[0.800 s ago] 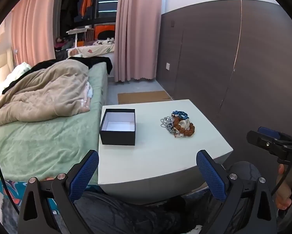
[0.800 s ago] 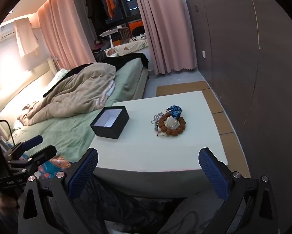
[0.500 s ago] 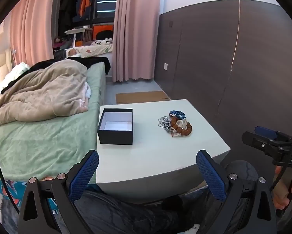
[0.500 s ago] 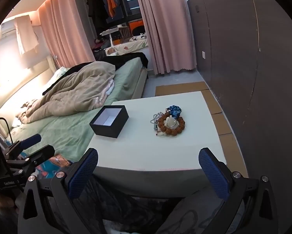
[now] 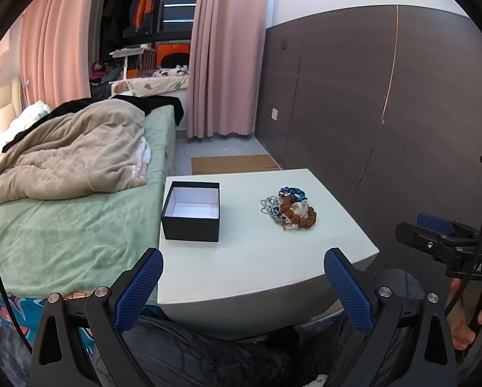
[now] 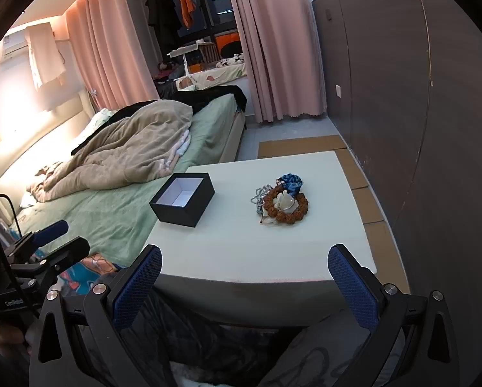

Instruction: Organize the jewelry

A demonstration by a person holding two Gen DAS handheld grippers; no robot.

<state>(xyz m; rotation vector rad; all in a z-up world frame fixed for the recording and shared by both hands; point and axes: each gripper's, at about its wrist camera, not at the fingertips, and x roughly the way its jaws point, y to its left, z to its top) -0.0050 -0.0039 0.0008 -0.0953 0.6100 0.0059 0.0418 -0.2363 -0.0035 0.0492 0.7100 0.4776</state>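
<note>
A pile of jewelry (image 5: 288,209) lies on the white table (image 5: 257,258): a brown bead bracelet (image 6: 286,205), a silver chain (image 6: 259,195), a blue braided piece (image 6: 290,182) and a white piece. An open, empty black box (image 5: 191,211) with a white inside stands to its left; it also shows in the right wrist view (image 6: 182,200). My left gripper (image 5: 243,285) is open and empty, short of the table's near edge. My right gripper (image 6: 245,285) is open and empty, also short of the near edge.
A bed (image 5: 63,219) with a green sheet and a beige blanket runs along the table's left side. A dark panelled wall (image 5: 369,113) stands to the right. Pink curtains (image 5: 224,64) hang at the back. Cardboard (image 6: 357,174) lies on the floor.
Both views have shifted slightly; the table and jewelry sit a little farther left and nearer in the left wrist view. Both grippers stay open and nothing on the table has moved.
</note>
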